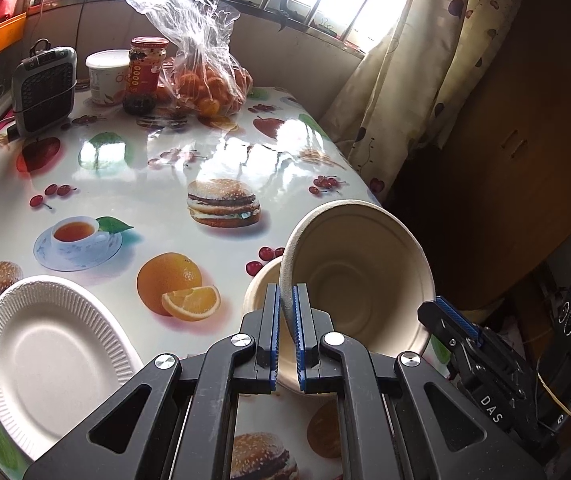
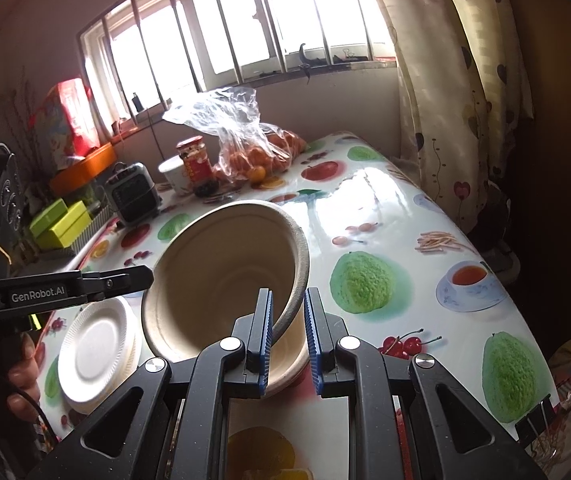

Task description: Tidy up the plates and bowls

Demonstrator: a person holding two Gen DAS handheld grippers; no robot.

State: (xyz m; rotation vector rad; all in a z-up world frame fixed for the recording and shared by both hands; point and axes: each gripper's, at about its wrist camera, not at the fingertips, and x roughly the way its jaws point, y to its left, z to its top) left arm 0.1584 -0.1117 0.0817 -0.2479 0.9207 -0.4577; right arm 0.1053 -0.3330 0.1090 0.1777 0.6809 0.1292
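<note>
A beige paper bowl (image 1: pixel 361 276) is tilted on its side above the fruit-print table. My left gripper (image 1: pixel 285 300) is shut on its rim. A second beige bowl (image 1: pixel 261 288) sits under it. In the right wrist view the same tilted bowl (image 2: pixel 221 272) has its rim between my right gripper's (image 2: pixel 288 308) fingers, which stand slightly apart around it. A stack of white paper plates (image 2: pixel 97 352) lies at the left; a white plate shows in the left wrist view (image 1: pixel 53 356).
At the far end of the table stand a bag of oranges (image 1: pixel 205 80), a red-labelled jar (image 1: pixel 145 72), a white tub (image 1: pixel 105 76) and a small grey heater (image 1: pixel 43 88). A curtain (image 1: pixel 405 80) hangs beyond the table's right edge (image 1: pixel 365 184).
</note>
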